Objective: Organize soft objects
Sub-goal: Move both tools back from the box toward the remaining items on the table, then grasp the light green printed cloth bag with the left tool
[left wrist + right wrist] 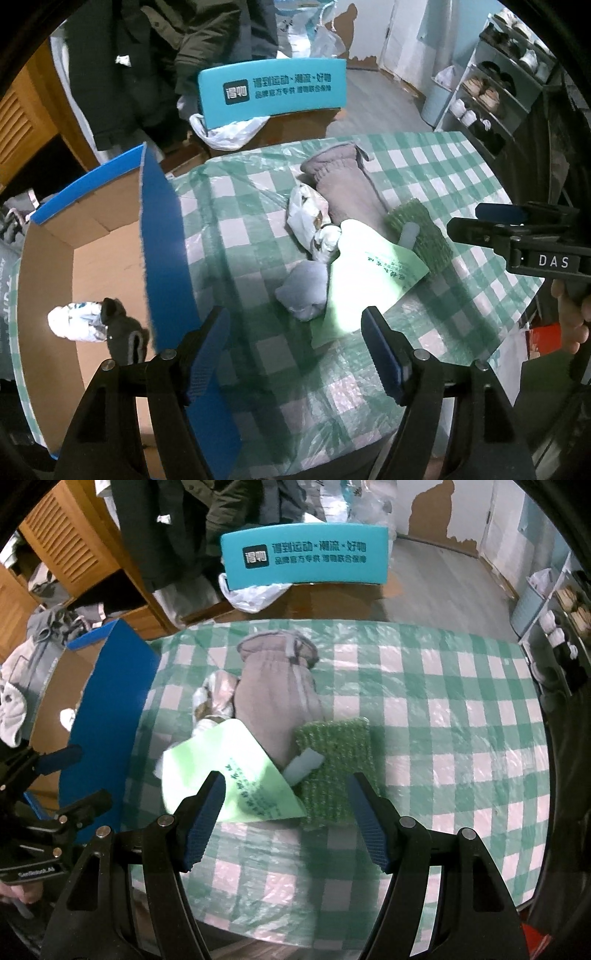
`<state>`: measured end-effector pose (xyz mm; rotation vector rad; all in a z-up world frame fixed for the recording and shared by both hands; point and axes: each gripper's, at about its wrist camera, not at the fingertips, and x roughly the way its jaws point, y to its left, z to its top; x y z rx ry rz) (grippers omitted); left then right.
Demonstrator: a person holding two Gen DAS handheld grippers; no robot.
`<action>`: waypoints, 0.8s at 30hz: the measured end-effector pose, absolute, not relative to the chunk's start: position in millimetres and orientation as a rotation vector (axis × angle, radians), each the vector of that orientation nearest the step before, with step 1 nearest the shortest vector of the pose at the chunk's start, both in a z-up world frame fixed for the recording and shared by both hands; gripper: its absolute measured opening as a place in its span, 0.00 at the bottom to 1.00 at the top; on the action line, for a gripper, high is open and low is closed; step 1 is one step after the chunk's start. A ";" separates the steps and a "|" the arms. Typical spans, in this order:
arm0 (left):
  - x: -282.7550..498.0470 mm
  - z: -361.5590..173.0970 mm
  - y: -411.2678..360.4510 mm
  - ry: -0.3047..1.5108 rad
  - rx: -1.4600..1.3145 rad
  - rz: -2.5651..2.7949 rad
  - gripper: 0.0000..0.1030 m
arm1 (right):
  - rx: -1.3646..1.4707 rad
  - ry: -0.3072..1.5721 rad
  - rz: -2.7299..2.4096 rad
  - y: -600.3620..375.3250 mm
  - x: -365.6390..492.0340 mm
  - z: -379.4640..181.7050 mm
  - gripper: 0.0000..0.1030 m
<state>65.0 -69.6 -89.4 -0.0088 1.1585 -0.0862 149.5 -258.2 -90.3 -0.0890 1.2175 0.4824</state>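
The left hand-held gripper hovers above the near edge of the table with its blue-padded fingers spread wide and nothing between them. Just ahead of it lies a small grey-blue sock bundle, touching a pale green paper packet. The right hand-held gripper is likewise spread and empty, poised over the near corner of that same packet and the green knitted cloth beside it. A pale tag lies on the knitted cloth, which overlaps the lower end of a long taupe fleece piece stretched toward the far edge of the table. A crumpled white patterned bundle rests against the left side of the fleece. The table carries a green-and-white checked plastic cover. To its left stands an open cardboard box with blue flaps; inside it lie a white patterned bundle and a dark grey item, touching each other.
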 end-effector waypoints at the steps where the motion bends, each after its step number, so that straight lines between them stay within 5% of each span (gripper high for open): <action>1: 66.5 -90.7 -71.3 1.160 -0.007 -0.088 0.73 | -0.089 1.219 0.478 -260.5 150.2 -91.6 0.68; 24: 108.7 -125.6 -97.4 1.203 -0.102 -0.150 0.73 | -0.065 1.290 0.412 -289.4 161.6 -128.0 0.68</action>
